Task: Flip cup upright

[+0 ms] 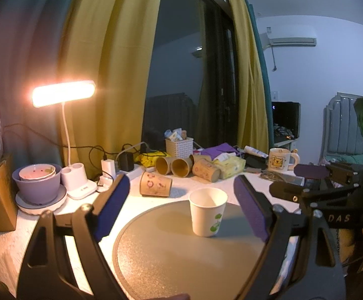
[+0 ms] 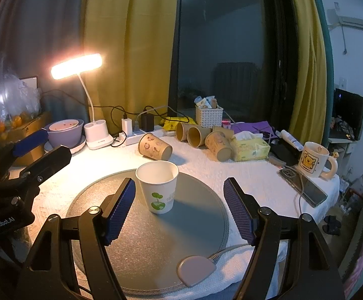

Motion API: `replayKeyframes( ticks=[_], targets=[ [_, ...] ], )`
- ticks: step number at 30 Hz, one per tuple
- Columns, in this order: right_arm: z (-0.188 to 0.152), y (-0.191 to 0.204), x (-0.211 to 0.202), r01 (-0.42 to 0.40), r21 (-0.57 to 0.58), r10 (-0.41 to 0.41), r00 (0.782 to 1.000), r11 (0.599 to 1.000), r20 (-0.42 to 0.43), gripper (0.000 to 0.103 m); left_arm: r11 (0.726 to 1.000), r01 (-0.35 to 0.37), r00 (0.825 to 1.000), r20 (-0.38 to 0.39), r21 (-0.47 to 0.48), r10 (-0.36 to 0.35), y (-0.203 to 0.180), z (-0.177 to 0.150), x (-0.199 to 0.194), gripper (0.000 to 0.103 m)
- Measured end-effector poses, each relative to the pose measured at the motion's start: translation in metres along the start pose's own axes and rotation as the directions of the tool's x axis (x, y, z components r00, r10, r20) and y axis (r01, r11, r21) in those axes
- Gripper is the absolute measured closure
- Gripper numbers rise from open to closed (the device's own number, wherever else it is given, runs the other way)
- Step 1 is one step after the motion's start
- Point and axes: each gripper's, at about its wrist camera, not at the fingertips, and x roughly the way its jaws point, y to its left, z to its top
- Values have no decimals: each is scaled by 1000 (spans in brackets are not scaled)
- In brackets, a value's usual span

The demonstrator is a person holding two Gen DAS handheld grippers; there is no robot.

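Left wrist view: my left tongs (image 1: 181,200) spread wide, empty; white cup (image 1: 208,211) stands upright on the grey mat (image 1: 156,255), at 12 o'clock.

Right wrist view: right tongs (image 2: 179,201) likewise spread; cup (image 2: 157,187) at 11 o'clock, untouched. I judge withdrawal should be straight back, avoiding the rim.

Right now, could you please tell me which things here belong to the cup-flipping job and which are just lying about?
Belongs to the job:
- white paper cup, standing upright on the round grey mat
- left gripper and right gripper, both open

Just lying about:
- brown paper cups on their sides
- lit desk lamp
- cartoon mug
- tissue pack
- phone
- purple bowl
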Motion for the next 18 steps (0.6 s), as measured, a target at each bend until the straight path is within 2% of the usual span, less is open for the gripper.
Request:
replayKeyframes(
  ticks=[18],
  targets=[
    [-3, -3, 4, 0, 9, 0, 1000, 1000, -7, 27, 1000, -7, 1000, -8, -3, 7, 0, -2, 1, 17]
  ],
)
